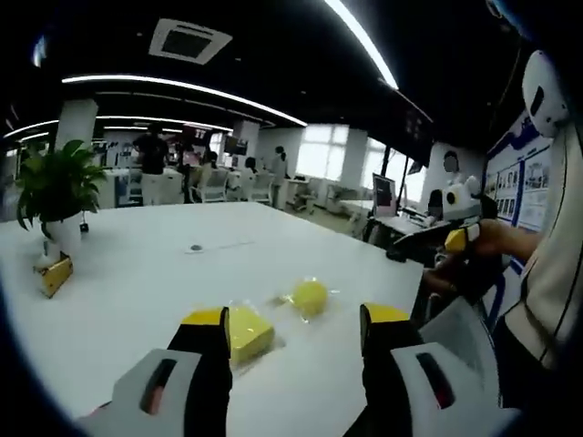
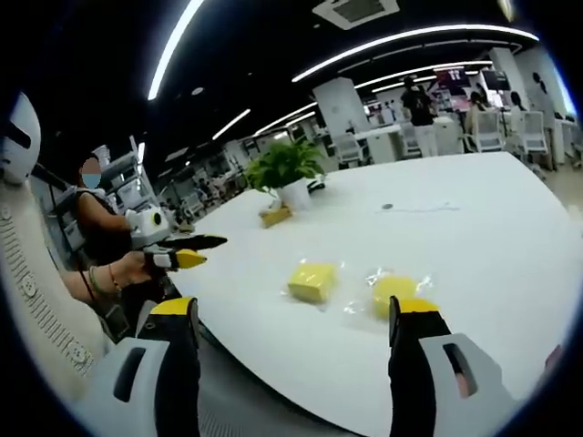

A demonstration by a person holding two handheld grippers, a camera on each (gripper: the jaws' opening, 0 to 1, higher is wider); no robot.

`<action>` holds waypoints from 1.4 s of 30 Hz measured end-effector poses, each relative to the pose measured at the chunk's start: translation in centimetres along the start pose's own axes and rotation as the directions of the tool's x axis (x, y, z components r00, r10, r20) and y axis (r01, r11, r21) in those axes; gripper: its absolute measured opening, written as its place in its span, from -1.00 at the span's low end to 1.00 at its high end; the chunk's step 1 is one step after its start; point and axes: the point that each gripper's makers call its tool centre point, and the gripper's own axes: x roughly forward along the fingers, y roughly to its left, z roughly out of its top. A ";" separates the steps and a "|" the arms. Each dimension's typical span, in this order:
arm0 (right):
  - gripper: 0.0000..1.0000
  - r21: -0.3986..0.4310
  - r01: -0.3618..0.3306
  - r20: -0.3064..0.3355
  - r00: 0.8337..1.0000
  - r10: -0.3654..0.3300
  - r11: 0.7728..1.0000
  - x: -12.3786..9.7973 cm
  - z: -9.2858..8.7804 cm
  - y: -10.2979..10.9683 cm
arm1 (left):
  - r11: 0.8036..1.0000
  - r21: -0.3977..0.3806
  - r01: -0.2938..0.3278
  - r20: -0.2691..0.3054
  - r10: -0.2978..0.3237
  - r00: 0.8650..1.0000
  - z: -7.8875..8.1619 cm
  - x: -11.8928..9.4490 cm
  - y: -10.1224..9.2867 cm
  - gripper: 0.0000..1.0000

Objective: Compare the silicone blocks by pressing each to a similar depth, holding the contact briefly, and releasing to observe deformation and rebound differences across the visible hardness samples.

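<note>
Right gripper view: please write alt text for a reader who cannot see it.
Two yellow silicone samples in clear wrap, a square block and a round one, lie on a white table beyond the open right gripper. The left gripper enters from the left; a potted plant stands behind.

Left gripper (image 1: 296, 332): two black jaws capped with yellow tips, mounted on pale grey housings; a dark slot with a reddish marking is set into each housing. In the right gripper view its white body, black jaws and yellow tip are seen.

Right gripper (image 2: 296, 323): same build, black jaws, yellow tips, grey housings with dark slots.

Clothing: a light ribbed garment (image 2: 32, 273) is worn; bracelets (image 2: 98, 279) are seen at the wrist.
</note>
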 end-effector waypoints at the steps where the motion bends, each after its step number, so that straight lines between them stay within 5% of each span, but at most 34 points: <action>1: 0.66 -0.036 -0.014 0.012 1.000 0.014 0.999 0.0 0.3 0.3 | 1.000 -0.001 0.001 0.006 -0.001 1.000 0.2 -0.2 -0.3 0.17; 12: 0.78 -0.123 -0.085 -0.012 0.996 0.084 0.989 0.1 0.2 1.4 | 0.999 -0.034 -0.035 0.021 0.036 0.999 0.1 -1.6 -1.0 0.38; 33: 0.65 -0.043 -0.049 -0.005 0.999 0.049 0.998 -0.4 -0.7 -0.2 | 0.997 -0.072 -0.001 -0.064 -0.004 0.998 -1.6 -0.7 -1.8 0.41; 35: 0.65 -0.038 -0.049 -0.003 0.999 0.049 0.998 -0.4 -0.7 -0.2 | 0.993 -0.117 0.007 -0.056 -0.013 0.998 -1.5 -0.5 -1.8 0.41; 39: 0.64 -0.023 -0.038 -0.002 0.999 0.038 0.999 -0.5 -0.9 -0.7 | 0.952 -0.303 0.053 0.018 -0.050 0.999 -0.8 0.3 -1.7 0.41; 42: 0.64 -0.017 -0.031 0.005 0.999 0.032 0.999 -0.7 -0.8 -0.9 | 0.948 -0.315 0.048 0.030 -0.041 0.999 -0.7 1.0 -0.9 0.37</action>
